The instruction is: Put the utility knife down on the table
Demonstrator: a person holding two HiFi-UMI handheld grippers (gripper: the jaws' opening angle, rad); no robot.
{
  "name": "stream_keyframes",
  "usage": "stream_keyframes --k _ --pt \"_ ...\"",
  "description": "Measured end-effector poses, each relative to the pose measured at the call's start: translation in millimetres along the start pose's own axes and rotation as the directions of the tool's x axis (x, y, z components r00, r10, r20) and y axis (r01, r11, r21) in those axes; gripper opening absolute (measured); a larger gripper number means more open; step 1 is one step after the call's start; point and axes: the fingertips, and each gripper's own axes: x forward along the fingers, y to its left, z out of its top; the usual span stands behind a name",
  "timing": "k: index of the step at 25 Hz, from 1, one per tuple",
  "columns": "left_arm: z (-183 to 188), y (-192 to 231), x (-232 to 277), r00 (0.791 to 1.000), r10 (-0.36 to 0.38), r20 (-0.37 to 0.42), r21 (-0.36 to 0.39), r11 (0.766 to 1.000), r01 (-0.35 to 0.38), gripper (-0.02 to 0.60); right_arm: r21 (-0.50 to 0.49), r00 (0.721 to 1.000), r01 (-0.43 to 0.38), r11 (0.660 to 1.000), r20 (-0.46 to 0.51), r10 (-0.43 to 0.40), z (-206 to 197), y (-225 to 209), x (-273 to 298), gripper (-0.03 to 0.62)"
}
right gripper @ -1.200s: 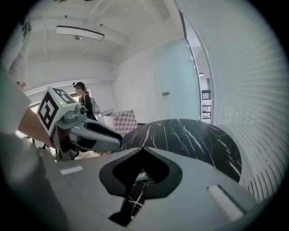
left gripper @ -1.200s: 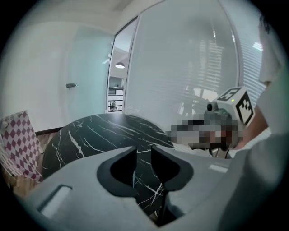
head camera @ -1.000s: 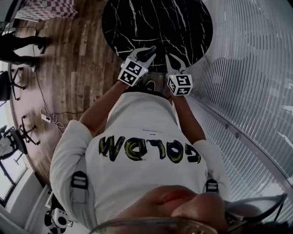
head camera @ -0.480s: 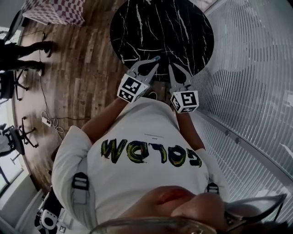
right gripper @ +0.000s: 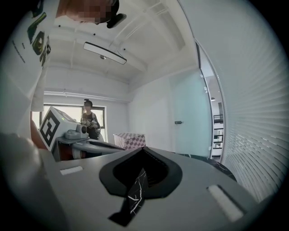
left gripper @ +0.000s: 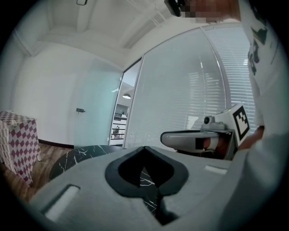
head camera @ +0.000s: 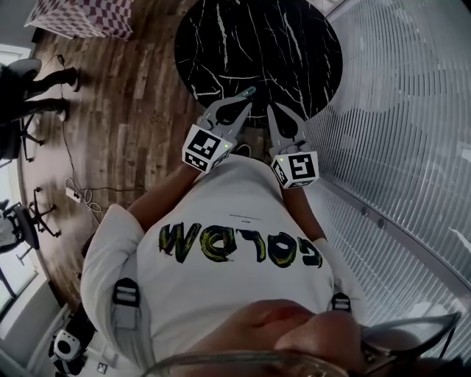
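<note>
The left hand-held gripper (head camera: 246, 93) is pointing forward with its jaws pressed together at the tip. Its own view is showing only a dark diamond-shaped gap behind the tip, with white-veined marble visible through it and nothing clamped inside. The right hand-held gripper (head camera: 270, 110) is closed the same way, with a thin slit of marble showing between its jaws and nothing held there.

The utility knife is not showing up in any view. In the head view a small bluish speck is sitting at the left tip, too small to tell what it is.

The two hand-held grippers are hanging side by side, near each other but not touching, over the near edge of the round black table (head camera: 294, 44). Their marker cubes, left (head camera: 203, 148) and right (head camera: 294, 169), are sitting at the rear, close against the person's white shirt (head camera: 235, 213).

The table is standing on a wooden floor (head camera: 132, 96). Slatted blinds (head camera: 412, 110) are curving along the person's right side. A checkered box (head camera: 81, 15) is standing beyond the table to the left. Near it another person (right gripper: 89, 118) is standing, seen small in the right gripper view. A cable (head camera: 73, 190) is lying on the floor, and office chairs (head camera: 22, 221) are standing at the far left.
</note>
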Motion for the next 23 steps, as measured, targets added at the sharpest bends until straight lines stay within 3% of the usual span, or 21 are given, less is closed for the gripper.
stream_keyframes --k 23 --pt "8 10 3 1.0 0.01 0.023 0.006 1.0 -0.01 0.003 -0.014 1.0 0.019 1.0 0.009 -0.019 4 -2 10 0.0"
